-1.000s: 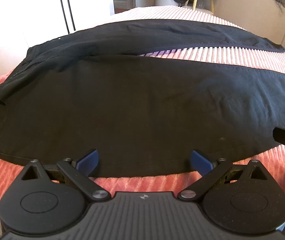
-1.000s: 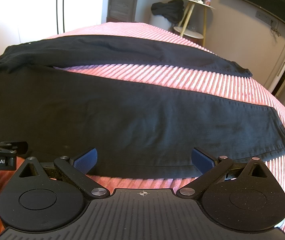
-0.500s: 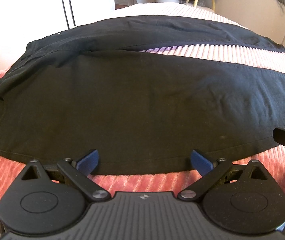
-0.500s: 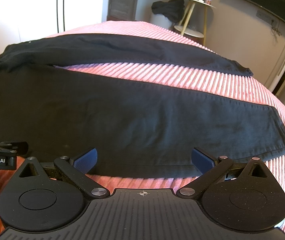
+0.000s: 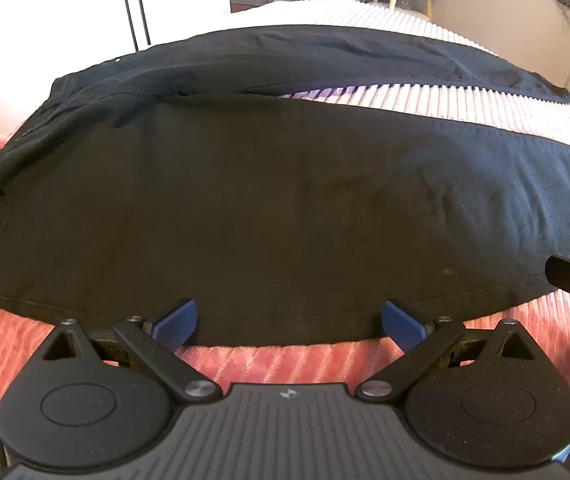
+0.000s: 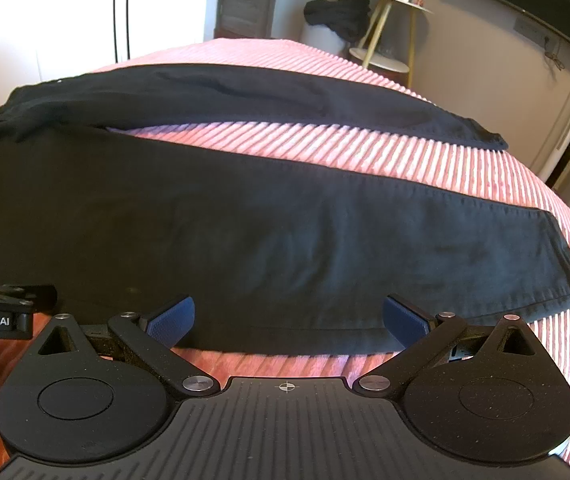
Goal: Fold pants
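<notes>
On the bed: black pants are lying flat and spread out on a pink ribbed bedspread, waistband to your left, cuffs to your right.
Legs: they are splaying apart in a V, bedspread showing between them; near leg is running along the front edge, far leg is lying behind it.
Left gripper: you are holding it wide open, gripping nothing; blue pads are sitting right at the near hem of the thigh area, contact is hard to tell.
Right gripper: you are holding it wide open too, empty, pads at the near edge of the lower leg, just beside the left tool.
Progress: nothing is looking folded yet; judging by the layout you are only lining up for the first fold.
Remaining: probably pinching the near edge with both tools, bringing the near leg over the far one, then folding lengthwise.
Surface: soft, ribbed, likely grabbing the cloth a bit.
Room: a white wardrobe is standing at the back left, a gold-legged side table with small items at the back right, a dark clothes heap is sitting next to it.
</notes>
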The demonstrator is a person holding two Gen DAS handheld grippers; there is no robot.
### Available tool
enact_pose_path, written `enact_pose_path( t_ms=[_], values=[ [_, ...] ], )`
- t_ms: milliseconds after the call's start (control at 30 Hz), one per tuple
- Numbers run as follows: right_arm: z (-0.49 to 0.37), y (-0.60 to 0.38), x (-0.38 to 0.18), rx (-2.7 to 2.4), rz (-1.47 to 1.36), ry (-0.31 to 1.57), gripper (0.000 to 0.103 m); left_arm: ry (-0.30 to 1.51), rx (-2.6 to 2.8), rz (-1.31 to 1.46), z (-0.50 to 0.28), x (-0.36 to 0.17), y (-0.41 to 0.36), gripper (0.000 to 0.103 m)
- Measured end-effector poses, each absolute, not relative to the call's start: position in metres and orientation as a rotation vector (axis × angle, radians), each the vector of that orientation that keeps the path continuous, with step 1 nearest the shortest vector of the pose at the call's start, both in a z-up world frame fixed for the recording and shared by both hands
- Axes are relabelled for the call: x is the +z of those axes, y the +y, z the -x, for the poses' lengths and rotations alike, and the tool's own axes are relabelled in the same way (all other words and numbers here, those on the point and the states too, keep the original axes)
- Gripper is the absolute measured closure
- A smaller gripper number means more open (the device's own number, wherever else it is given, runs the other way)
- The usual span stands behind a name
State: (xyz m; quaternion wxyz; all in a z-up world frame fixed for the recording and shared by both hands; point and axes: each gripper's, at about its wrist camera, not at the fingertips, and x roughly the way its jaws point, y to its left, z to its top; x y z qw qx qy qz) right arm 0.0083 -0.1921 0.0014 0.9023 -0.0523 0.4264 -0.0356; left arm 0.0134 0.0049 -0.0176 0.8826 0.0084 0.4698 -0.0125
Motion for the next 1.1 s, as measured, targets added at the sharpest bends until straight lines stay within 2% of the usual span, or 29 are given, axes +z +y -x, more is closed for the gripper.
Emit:
enact_pose_path(
  t_ms=[800,1100],
  values=[
    [-0.013,-0.190,0.001,-0.040,0.101,0.923,0.000,0.990,-0.018,0.013,-0.018,-0.020,0.008,0.004],
    [-0.048,-0.220,-0.013,-0.042,-0.095,1.010,0.000,0.992,-0.010,0.072,-0.031,-0.015,0.021,0.004]
  ],
)
